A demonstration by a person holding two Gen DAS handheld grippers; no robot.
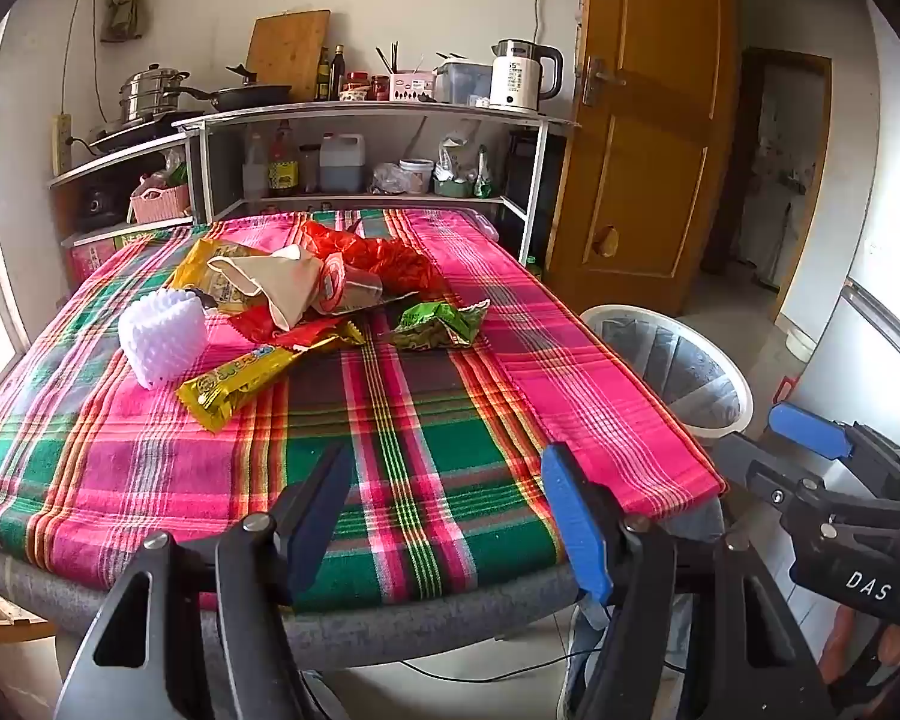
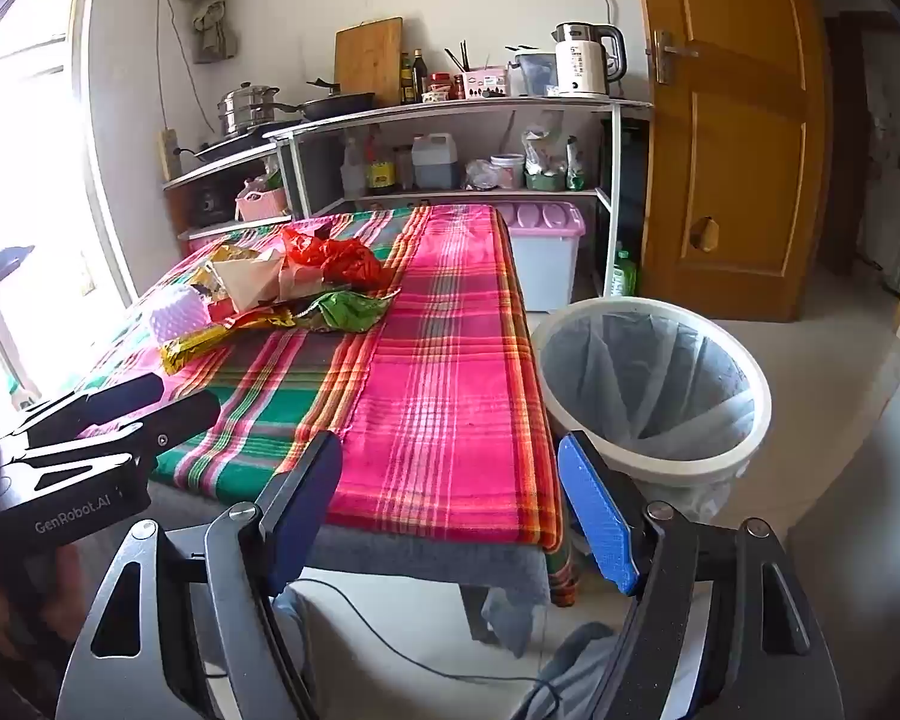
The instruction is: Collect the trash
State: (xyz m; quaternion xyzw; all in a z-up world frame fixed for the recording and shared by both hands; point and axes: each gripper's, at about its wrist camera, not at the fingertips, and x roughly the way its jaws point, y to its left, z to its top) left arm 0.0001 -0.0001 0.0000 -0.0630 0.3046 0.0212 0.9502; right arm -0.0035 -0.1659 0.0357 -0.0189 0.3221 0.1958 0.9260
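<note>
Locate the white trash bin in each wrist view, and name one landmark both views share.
Left wrist: the white trash bin sits right of centre, on the floor off the table's right edge.
Right wrist: the bin fills the centre-right, just above this gripper's blue finger.
Shared landmark: the white electric kettle on the shelf top beside the wooden door.

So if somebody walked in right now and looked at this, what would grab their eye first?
Probably the loud pink-and-green plaid tablecloth on the table, then the heap of crumpled wrappers piled toward its far left, with a white foam net beside it. Next, the white trash bin with a liner, on the floor off the table's right edge. The left gripper and right gripper are open and empty.
</note>
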